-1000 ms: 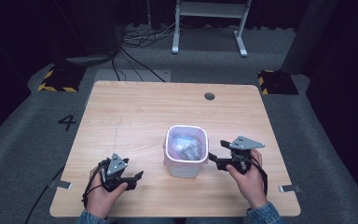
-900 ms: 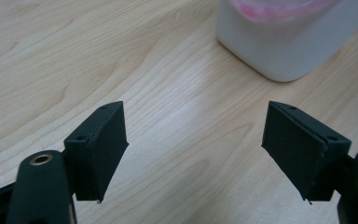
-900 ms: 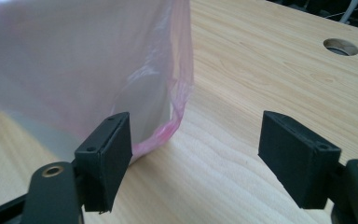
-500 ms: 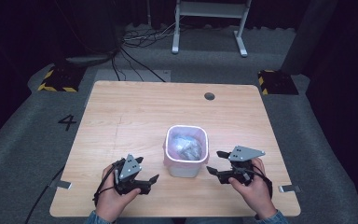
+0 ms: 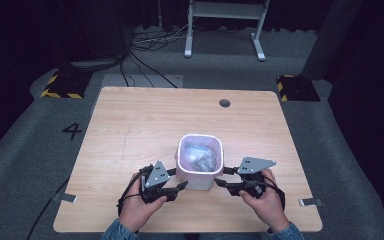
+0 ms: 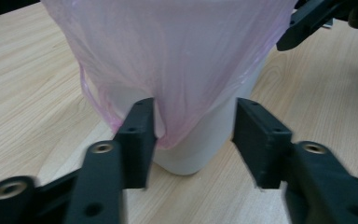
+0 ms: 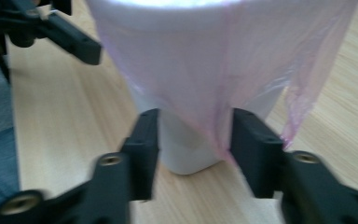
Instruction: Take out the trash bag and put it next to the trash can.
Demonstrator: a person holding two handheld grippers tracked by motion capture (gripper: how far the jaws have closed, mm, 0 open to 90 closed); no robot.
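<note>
Two hand-held grippers flank a small lined bin at the near edge of a wooden table.

I see the small white plastic bin standing upright, long axis vertical, mouth up, crumpled waste inside. Its thin pink plastic liner is folded over the rim and hangs down the sides. My left gripper and right gripper both have jaws spread, framing the liner's hanging edge — nothing pinched yet. I judge the bag is about to be pulled; grasping and lifting remain.
</note>
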